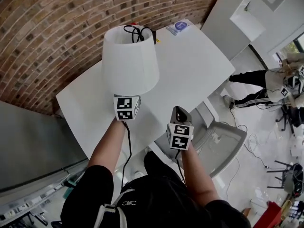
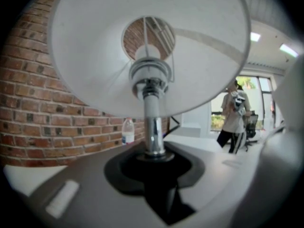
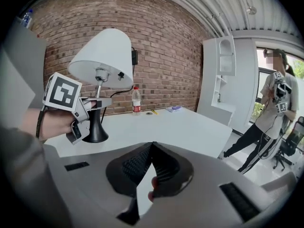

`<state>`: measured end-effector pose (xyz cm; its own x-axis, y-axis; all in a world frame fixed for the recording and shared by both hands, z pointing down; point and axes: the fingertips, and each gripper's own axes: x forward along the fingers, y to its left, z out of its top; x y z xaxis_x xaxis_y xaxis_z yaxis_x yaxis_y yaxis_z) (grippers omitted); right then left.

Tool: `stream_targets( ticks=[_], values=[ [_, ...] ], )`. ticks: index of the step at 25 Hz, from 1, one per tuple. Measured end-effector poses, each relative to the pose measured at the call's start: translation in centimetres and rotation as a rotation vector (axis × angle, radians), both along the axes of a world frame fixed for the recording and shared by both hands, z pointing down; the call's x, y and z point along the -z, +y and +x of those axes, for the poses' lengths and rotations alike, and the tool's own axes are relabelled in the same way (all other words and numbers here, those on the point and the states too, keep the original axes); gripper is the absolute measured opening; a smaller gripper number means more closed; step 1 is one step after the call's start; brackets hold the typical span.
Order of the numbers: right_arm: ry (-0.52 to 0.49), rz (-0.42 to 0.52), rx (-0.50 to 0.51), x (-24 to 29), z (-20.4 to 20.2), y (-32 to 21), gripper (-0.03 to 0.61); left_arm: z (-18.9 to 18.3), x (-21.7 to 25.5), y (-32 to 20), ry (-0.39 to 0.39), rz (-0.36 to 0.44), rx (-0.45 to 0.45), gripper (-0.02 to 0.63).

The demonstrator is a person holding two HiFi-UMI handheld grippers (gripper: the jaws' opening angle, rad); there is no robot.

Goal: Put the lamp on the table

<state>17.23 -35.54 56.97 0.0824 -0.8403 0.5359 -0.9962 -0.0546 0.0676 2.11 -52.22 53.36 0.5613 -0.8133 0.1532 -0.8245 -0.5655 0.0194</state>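
The lamp has a white cone shade [image 1: 130, 58], a chrome stem [image 2: 154, 132] and a black flared base [image 3: 95, 133]. In the right gripper view the base sits at the surface of the white table [image 1: 199, 65], near its front left corner. My left gripper [image 2: 154, 152] is shut on the stem just under the shade, and its marker cube [image 1: 126, 107] shows below the shade in the head view. My right gripper [image 3: 152, 148] hangs in front of the table edge. Its jaws meet at the tips with nothing between them.
A water bottle [image 3: 136, 100] stands at the back of the table by the brick wall [image 1: 52, 27], with a black cable [image 1: 137, 32] and a blue-labelled packet [image 1: 180, 26] nearby. A chair [image 1: 223, 144] stands below the table's right edge. A person [image 3: 273, 108] stands to the right.
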Motion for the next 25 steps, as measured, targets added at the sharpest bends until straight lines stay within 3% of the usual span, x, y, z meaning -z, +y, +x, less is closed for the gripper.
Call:
stream_targets(
  ticks=[4, 15, 25],
  values=[
    [0.024, -0.035, 0.027, -2.1, 0.9, -0.7, -0.011, 2.0, -1.3, -2.3, 0.0, 0.011, -0.014, 0.1],
    [0.023, -0.094, -0.01, -5.5, 5.2, -1.3, -0.011, 7.3, -3.8, -6.5, 0.034, 0.017, -0.039, 0.1],
    [0.008, -0.123, -0.041, -7.0, 7.7, -2.1, -0.011, 10.8, -4.9, -10.1, 0.018, 0.029, -0.063, 0.1]
  ],
)
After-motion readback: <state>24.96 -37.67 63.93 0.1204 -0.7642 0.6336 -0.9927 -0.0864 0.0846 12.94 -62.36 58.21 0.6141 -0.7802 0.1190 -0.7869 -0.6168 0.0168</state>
